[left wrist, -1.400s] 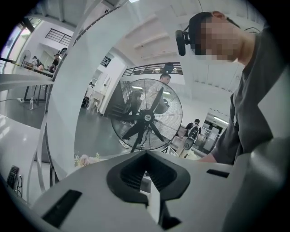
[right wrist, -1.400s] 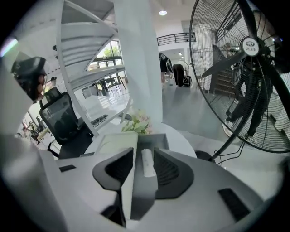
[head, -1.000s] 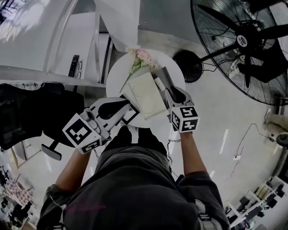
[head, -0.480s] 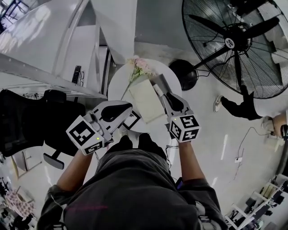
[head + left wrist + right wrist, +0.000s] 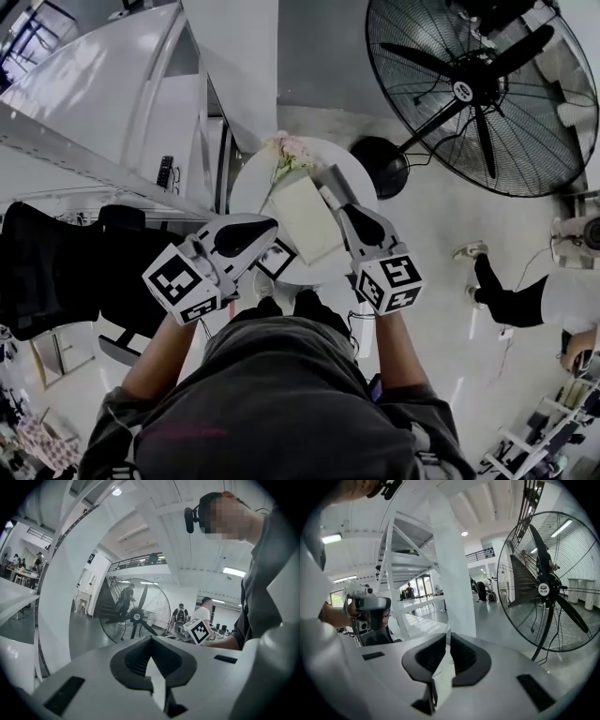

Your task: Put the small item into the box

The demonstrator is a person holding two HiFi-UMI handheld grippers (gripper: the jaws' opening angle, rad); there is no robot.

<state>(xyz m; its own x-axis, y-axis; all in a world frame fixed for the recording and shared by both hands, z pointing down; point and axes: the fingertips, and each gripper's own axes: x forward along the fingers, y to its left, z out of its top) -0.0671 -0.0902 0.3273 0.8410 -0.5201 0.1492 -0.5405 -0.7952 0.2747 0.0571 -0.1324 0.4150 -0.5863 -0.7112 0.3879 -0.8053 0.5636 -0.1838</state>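
A white hall, round table (image 5: 242, 192) below: at the table's near left edge the left gripper (image 5: 270, 232) is pressed together on nothing, the cream box (image 5: 305, 220) mid-table. A small white piece (image 5: 325, 196) just right of the table's middle, apparently the item, looks light and slight, best pinched across its middle. At the table's right, the right gripper (image 5: 345, 206), jaws just closing to a slit, is empty.

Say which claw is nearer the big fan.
Right. The right claw, its jaws just closing on nothing, hangs over the table edge nearest the fan; the left claw hangs over the opposite edge.
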